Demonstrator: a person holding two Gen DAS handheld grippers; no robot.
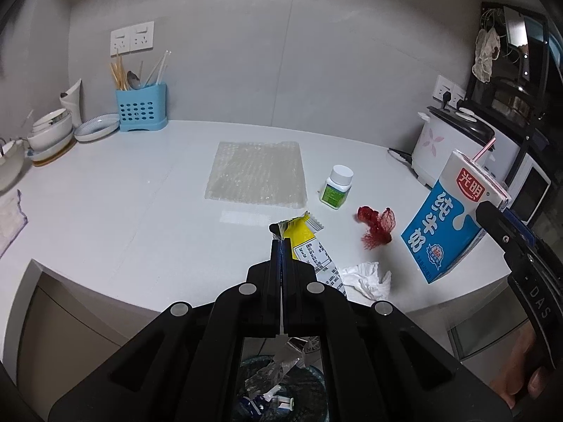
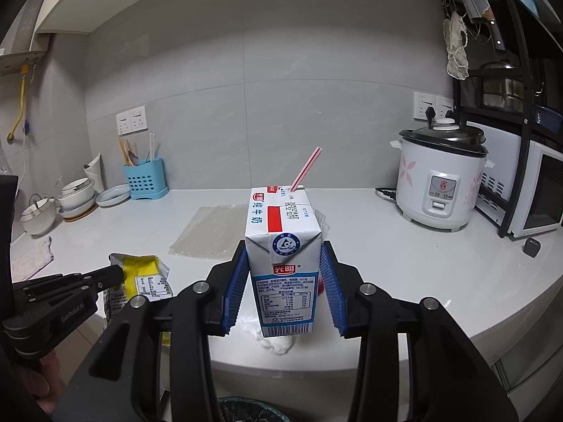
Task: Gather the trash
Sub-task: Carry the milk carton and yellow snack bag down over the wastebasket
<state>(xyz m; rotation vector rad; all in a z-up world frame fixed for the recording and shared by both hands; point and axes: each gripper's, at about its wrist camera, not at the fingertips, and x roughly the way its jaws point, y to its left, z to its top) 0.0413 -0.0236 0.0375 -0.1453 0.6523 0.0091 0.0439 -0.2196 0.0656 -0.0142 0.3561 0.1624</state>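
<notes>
A: Which step is this?

B: Carry-to-bin, I'd say. Both tongs are loaded. The right gripper (image 2: 285, 281) clamps the milk carton (image 2: 281, 267), blue pads on its two sides, straw (image 2: 305, 168) poking out the top, held clear of the counter (image 2: 404, 267). The left gripper (image 1: 281, 242) is pinched tight on the yellow snack wrapper (image 1: 309, 242), which hangs off its tip.

A: And the bin?

B: The trash bin (image 1: 281, 387) sits on the floor right below the counter edge, already w/ scraps inside. Next move, imo: bring each load over the rim, then let go.

A: Anything in the way?

B: Not really. The two grippers are close, so drop one at a time.

A: What's left on the counter?

B: The bubble wrap sheet (image 1: 257, 176) mid-counter, then the pill bottle (image 1: 336, 186), the crumpled tissue (image 1: 369, 277) near the edge, and the red mesh scrap (image 1: 374, 225).
</notes>
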